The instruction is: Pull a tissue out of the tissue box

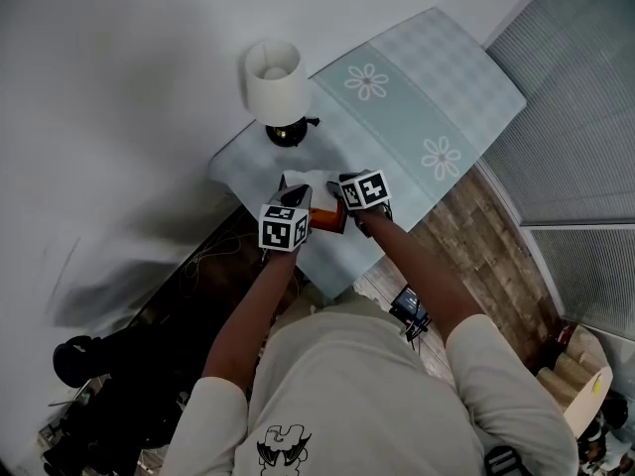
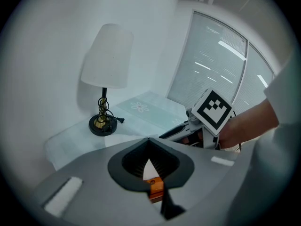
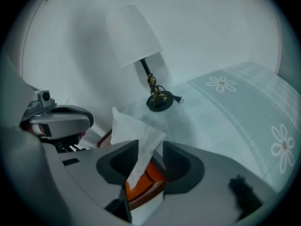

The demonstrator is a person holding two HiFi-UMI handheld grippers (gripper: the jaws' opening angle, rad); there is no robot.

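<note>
Two hand-held grippers over an orange tissue box on a pale table.
The right gripper's jaws stood spread, a white tissue rising between them from the box just below; whether either pad touched it could not be told. The left gripper's jaws met at their tips, pinching nothing, with the box showing beneath them. A lamp stood behind the box, beside a flowered cloth.

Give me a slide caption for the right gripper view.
Open jaws of the right gripper straddle a white tissue rising from the orange tissue box.
</note>
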